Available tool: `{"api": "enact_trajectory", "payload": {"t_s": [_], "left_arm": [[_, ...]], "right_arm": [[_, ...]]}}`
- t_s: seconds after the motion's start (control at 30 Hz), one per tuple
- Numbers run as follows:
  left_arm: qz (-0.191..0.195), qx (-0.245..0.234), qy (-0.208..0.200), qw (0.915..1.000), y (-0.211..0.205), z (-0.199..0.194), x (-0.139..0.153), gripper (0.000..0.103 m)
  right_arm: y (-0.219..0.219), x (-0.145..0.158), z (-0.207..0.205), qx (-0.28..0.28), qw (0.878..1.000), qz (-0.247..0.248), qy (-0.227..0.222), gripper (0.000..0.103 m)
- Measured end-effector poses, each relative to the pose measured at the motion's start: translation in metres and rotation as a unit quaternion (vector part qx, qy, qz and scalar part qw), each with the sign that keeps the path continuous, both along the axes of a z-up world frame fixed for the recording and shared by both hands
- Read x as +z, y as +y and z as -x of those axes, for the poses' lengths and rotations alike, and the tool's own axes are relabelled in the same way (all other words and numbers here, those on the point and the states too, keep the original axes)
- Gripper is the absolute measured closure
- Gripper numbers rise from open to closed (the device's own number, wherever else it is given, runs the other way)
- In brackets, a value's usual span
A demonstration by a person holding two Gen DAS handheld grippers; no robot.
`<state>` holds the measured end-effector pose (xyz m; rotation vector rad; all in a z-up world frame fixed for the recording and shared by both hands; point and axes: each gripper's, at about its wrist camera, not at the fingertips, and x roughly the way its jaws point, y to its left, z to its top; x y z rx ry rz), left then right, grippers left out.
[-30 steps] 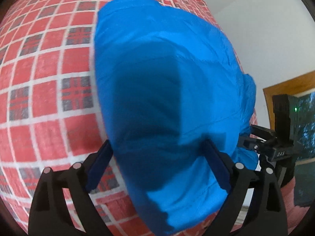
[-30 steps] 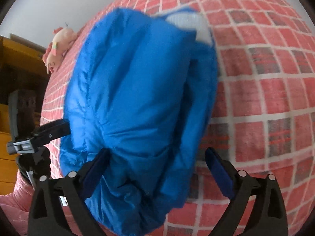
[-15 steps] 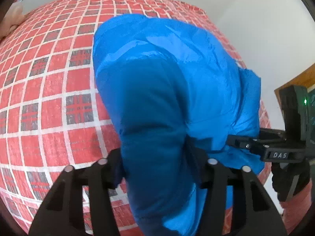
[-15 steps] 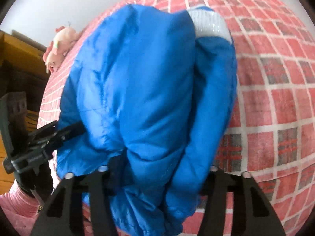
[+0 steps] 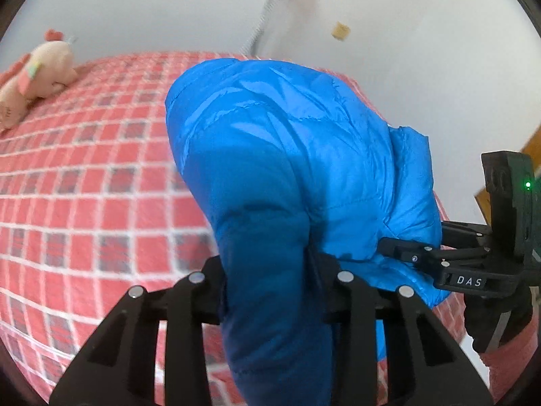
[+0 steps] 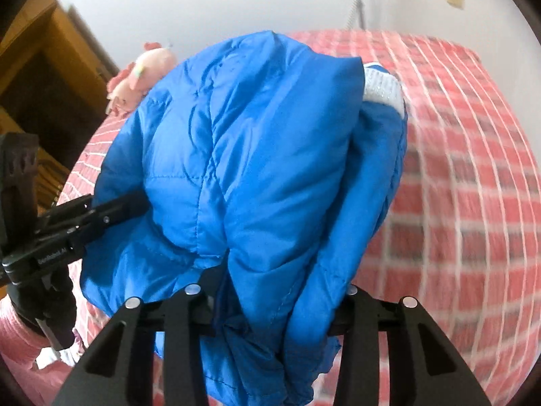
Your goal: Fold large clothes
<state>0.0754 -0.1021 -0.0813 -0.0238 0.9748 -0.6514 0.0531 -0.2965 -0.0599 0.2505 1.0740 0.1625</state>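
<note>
A puffy blue jacket [image 5: 287,155] lies bunched on a bed with a red checked cover [image 5: 84,186]. My left gripper [image 5: 267,291] is shut on the jacket's near edge, and the fabric bulges up between its fingers. My right gripper [image 6: 274,308] is shut on another bunch of the same blue jacket [image 6: 263,155]. A white knit cuff [image 6: 382,86] shows at the jacket's far right. Each gripper sees the other clamped on the jacket's side: the right gripper's fingers [image 5: 405,252] and the left gripper's fingers [image 6: 101,213].
A pink plush toy [image 5: 37,74] lies at the bed's far left, also in the right wrist view [image 6: 142,71]. A white wall [image 5: 169,6] stands behind the bed. A wooden cabinet [image 6: 40,77] stands to the left of the bed.
Both grippers closed from open onto the jacket's near edge and then lifted, tilting the views up so the wall and plush toy came into view.
</note>
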Motion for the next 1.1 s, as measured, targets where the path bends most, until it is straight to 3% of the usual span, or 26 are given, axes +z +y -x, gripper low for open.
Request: {"api": "enact_trajectory", "payload": {"t_s": [0.2,0.37,0.47,0.53,0.7,0.77,0.97,1.1], "left_arm": [[-0.006,0.059,-0.029,0.9978,0.027,-0.054,0.001,0.067],[-0.024,0.076,-0.011,0.9967,0.044,-0.093,-0.029,0.065],[-0.044,0.076,0.001,0.9961,0.046,-0.105,-0.056,0.057],[-0.039,0.079,0.003,0.9961,0.046,-0.104,-0.055,0.056],[-0.048,0.085,0.024,0.9949,0.048,-0.105,-0.05,0.045],[-0.056,0.09,0.029,0.9939,0.053,-0.103,-0.046,0.041],[-0.072,0.095,0.014,0.9927,0.064,-0.077,-0.032,0.033],[-0.068,0.102,0.016,0.9924,0.07,-0.061,-0.03,0.032]], "right_arm": [[0.023,-0.008,-0.072,0.045,0.998,-0.011,-0.033,0.063],[0.028,-0.055,-0.11,0.046,0.998,-0.035,0.009,0.059],[0.019,-0.065,-0.113,0.038,0.998,-0.056,0.012,0.054],[0.019,-0.065,-0.113,0.041,0.998,-0.054,0.019,0.053],[0.014,-0.053,-0.11,0.031,0.997,-0.055,0.037,0.041],[0.014,-0.042,-0.1,0.028,0.999,-0.034,0.032,0.033],[0.013,-0.014,-0.062,0.039,0.999,0.011,0.012,0.031],[0.009,-0.021,-0.05,0.032,0.999,0.028,0.021,0.031]]}}
